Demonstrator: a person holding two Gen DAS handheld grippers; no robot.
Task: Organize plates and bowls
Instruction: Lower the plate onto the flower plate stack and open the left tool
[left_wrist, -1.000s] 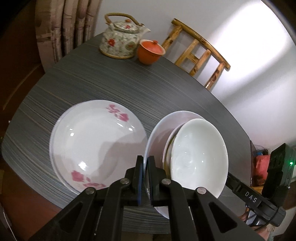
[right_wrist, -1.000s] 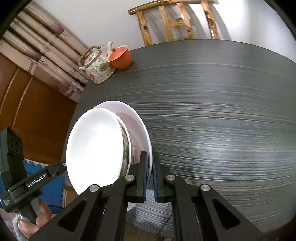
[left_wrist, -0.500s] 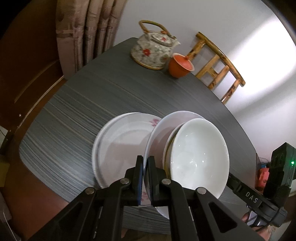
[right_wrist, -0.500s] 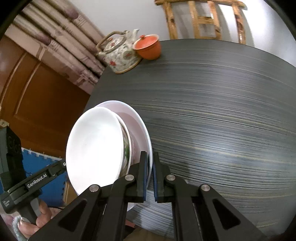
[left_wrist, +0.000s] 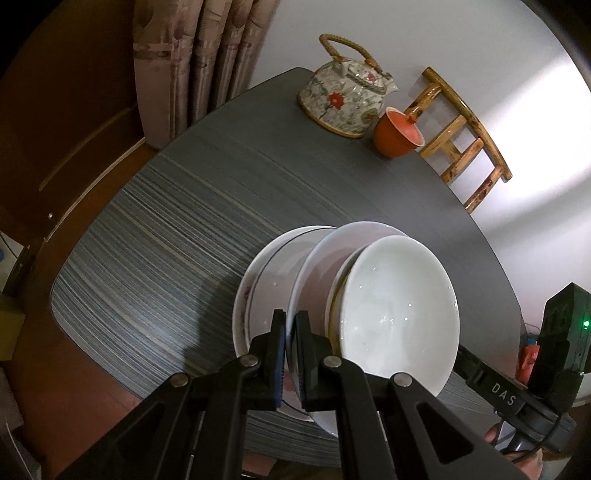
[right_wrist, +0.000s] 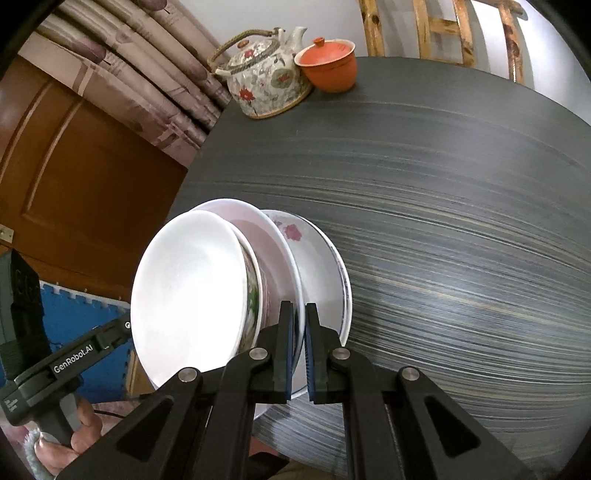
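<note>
Plates and bowls are travelling as one load: a white plate (left_wrist: 317, 266) with a white bowl (left_wrist: 395, 314) nested on it, a second, patterned bowl showing only as a green-and-cream edge (right_wrist: 253, 291) beneath the white one. The left gripper (left_wrist: 290, 354) pinches the plate's rim on one side and the right gripper (right_wrist: 300, 350) pinches the opposite side, each with its jaws narrowed onto the thin edge. Holding it from both sides makes sense, I think, since a plate carrying two loose bowls would tip or slide under a single pinch.

The load hangs just above a floral plate (right_wrist: 317, 258) that lies on the dark striped desk (left_wrist: 184, 229) near its front edge, and the two now overlap almost fully. I judge the aim is to set the carried plate onto the floral one and so make a single stack. A teapot (left_wrist: 343, 96) and an orange lidded cup (left_wrist: 397, 136) stand well apart at the far corner, with a wooden chair (left_wrist: 461, 122) behind them.

Against a second ago, the floral plate lay wholly open to the left of the load with its pink flowers plain to see; now most of it is covered. Both hands have carried the load sideways over it and a little lower, and the grip on the rim has not changed.
</note>
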